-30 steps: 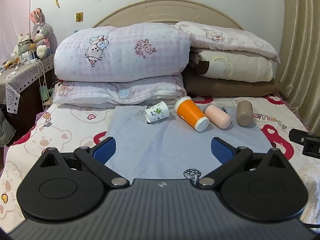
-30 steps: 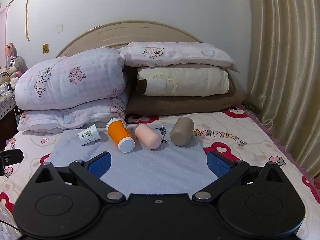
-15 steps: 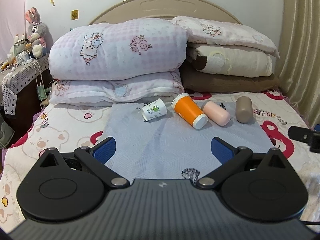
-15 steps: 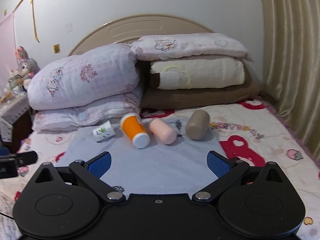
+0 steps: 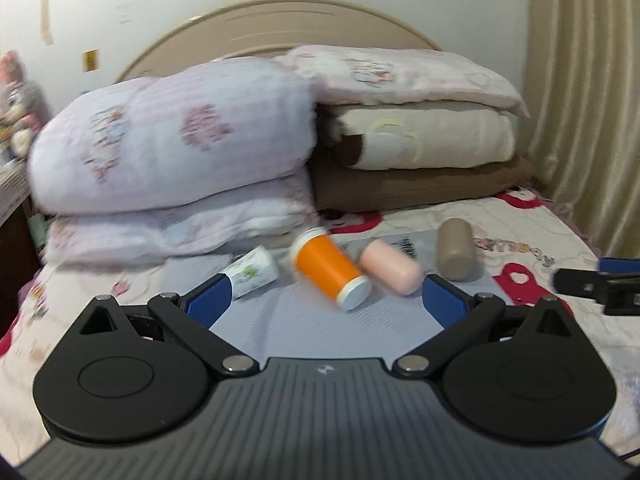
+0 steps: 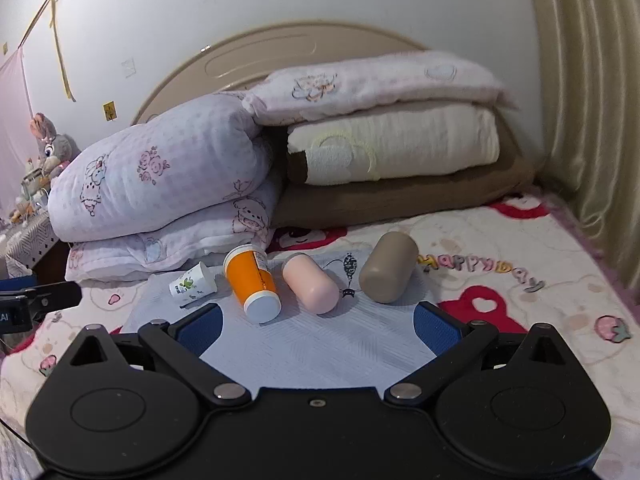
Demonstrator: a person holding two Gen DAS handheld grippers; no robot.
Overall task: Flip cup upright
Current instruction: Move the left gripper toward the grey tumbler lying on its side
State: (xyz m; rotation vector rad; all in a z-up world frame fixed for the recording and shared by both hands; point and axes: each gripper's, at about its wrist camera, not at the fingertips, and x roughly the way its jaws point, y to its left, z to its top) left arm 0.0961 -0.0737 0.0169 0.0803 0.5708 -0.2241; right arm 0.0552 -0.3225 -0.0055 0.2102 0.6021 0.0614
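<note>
Several cups lie on their sides on a pale blue cloth [image 6: 316, 344] on the bed: a small white cup with a green print [image 6: 193, 282] [image 5: 252, 272], an orange cup with a white base [image 6: 252, 282] [image 5: 329, 271], a pink cup [image 6: 311, 287] [image 5: 392, 266] and a taupe cup [image 6: 388, 266] [image 5: 456, 253]. My left gripper [image 5: 326, 298] is open and empty, just short of the cups. My right gripper [image 6: 318, 326] is open and empty, close in front of the orange and pink cups.
Stacked pillows and folded quilts [image 6: 168, 184] lie right behind the cups against the headboard [image 6: 260, 56]. A curtain [image 6: 588, 100] hangs on the right. A bedside table with a plush rabbit [image 6: 50, 148] stands at the left. The patterned bedsheet [image 6: 520, 264] spreads to the right.
Both grippers have moved forward toward the cups, which now look larger and nearer. The left view has swung right and is blurred. No cup has moved.
</note>
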